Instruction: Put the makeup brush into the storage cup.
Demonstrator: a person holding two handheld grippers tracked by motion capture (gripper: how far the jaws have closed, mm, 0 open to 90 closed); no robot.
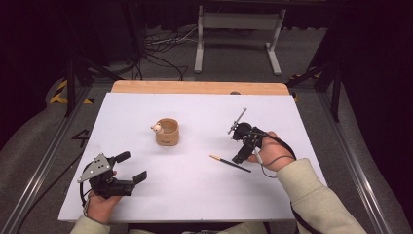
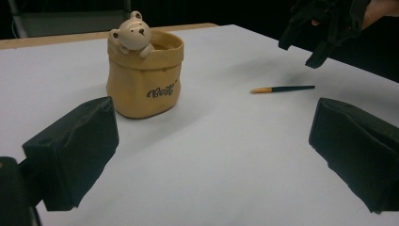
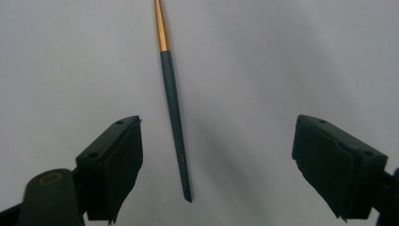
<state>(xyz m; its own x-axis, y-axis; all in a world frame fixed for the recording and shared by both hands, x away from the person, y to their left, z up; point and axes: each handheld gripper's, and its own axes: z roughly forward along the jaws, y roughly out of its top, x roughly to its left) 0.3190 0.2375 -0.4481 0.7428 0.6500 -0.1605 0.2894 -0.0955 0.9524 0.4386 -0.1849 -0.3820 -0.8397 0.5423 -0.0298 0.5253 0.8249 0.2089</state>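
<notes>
On the white table a slim dark-handled brush with a gold ferrule lies flat, right of centre and well apart from the tan pouch-shaped pot with a small cream bear figure on its rim that stands upright near the middle. The right hand-held gripper hangs just above the dark end of the brush, pointing down at it, held by the person's right hand in a pale sleeve. In the right gripper view its two black jaws stand wide apart with the brush lying between them, nearer the left-hand jaw and touching neither; the gold part points away toward the top of that view. The left hand-held gripper sits low at the near left part of the table, its jaws spread wide and holding nothing. In the left gripper view the pot, which bears dark script lettering, stands ahead between the jaws, with the brush off to the right and the right hand-held gripper above it.
</notes>
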